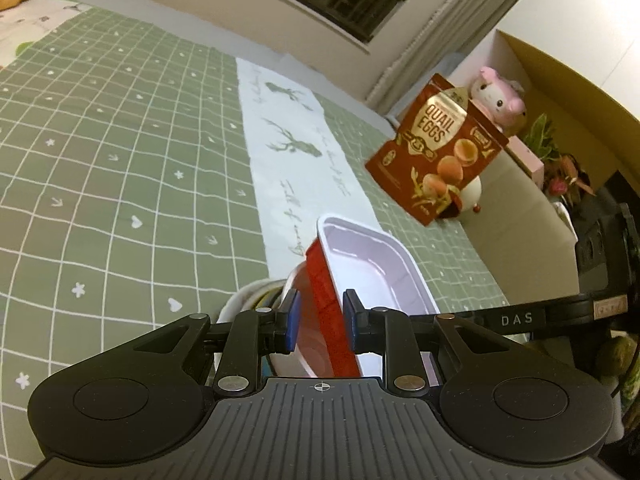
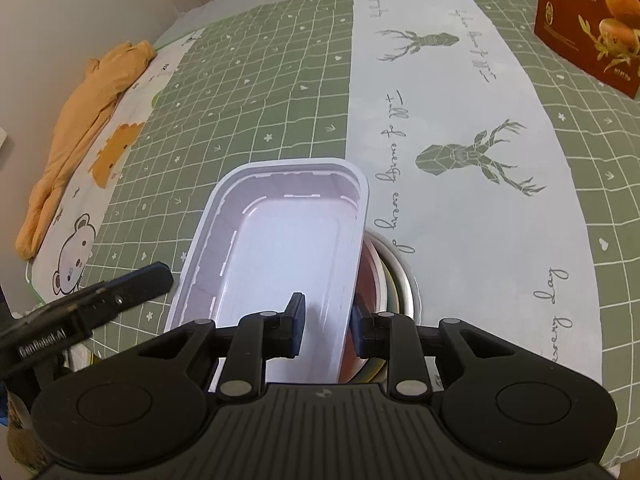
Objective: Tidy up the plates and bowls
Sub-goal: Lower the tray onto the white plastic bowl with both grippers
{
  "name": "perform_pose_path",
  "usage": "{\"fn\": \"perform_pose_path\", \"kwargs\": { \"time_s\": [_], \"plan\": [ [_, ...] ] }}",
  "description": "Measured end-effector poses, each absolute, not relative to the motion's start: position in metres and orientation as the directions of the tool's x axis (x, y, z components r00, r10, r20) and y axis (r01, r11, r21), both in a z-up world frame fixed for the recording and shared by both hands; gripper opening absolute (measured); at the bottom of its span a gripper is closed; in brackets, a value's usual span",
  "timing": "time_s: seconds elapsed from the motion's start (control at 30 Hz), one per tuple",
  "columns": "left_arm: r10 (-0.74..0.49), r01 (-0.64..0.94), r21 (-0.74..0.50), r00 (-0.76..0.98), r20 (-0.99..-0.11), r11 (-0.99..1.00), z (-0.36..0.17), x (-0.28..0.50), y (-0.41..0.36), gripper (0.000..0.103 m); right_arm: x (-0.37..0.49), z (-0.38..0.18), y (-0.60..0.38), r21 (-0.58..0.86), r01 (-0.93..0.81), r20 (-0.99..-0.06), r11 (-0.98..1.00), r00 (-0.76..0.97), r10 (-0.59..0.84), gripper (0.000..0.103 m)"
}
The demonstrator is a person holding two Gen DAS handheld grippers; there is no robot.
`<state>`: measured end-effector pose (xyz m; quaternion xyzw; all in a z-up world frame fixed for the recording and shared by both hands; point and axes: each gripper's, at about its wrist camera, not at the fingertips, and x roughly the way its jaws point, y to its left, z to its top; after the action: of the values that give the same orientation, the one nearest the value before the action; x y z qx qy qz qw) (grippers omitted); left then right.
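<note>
right gripper [image 2: 326, 330] clamped on tray [image 2: 280, 248] wall | left gripper [image 1: 320, 326] narrow, straddling tray side, contact unclear | bowls [image 2: 396, 280] just below

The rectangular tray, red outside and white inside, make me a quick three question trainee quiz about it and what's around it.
1. True or false: the right gripper has one finger inside the tray and one outside its wall.
2. What words are printed on the red pouch?
3. Which lies under the tray? A) stacked round dishes B) a folded towel C) a cutting board

Key: 1 true; 2 Quail Eggs; 3 A
</note>
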<state>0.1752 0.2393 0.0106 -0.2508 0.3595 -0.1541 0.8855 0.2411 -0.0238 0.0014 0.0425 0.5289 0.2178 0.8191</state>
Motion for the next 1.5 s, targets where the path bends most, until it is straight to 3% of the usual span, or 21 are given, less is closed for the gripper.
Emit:
{"fn": "perform_pose_path", "kwargs": {
  "time_s": [0.3,0.57,0.67,0.83,0.97,1.03,1.27,1.5],
  "plan": [
    [-0.421,0.095,-0.508,0.698,-0.579,0.856,0.019,0.16,0.22,0.025,0.226,-0.005,-0.024,0.283,-0.353,-0.827,0.892,0.381,0.413,0.025],
    [-0.306,-0.049,-0.517,0.756,-0.578,0.855,0.023,0.132,0.228,0.025,0.204,0.005,-0.03,0.255,-0.414,-0.754,0.874,0.481,0.448,0.025],
    [-0.233,-0.076,-0.476,0.797,-0.558,0.876,0.031,0.113,0.221,0.025,0.189,0.006,-0.041,0.273,-0.415,-0.695,0.868,0.538,0.476,0.031],
    [-0.166,-0.075,-0.411,0.837,-0.521,0.909,0.041,0.09,0.196,0.025,0.154,0.013,-0.061,0.199,-0.409,-0.555,0.891,0.702,0.446,0.032],
    [-0.197,-0.042,-0.386,0.806,-0.558,0.922,0.038,0.076,0.173,0.025,0.123,0.019,-0.07,0.161,-0.444,-0.463,0.882,0.755,0.464,0.045],
    [-0.211,-0.056,-0.406,0.786,-0.581,0.912,0.033,0.077,0.172,0.025,0.117,0.017,-0.07,0.162,-0.496,-0.476,0.853,0.718,0.508,0.05],
    [-0.197,-0.144,-0.509,0.807,-0.557,0.849,0.018,0.082,0.193,0.024,0.134,-0.002,-0.068,0.207,-0.496,-0.522,0.843,0.673,0.524,0.05],
    [-0.22,-0.143,-0.526,0.794,-0.566,0.838,0.015,0.1,0.194,0.024,0.13,-0.01,-0.06,0.179,-0.525,-0.522,0.832,0.666,0.532,0.05]
  ]
}}
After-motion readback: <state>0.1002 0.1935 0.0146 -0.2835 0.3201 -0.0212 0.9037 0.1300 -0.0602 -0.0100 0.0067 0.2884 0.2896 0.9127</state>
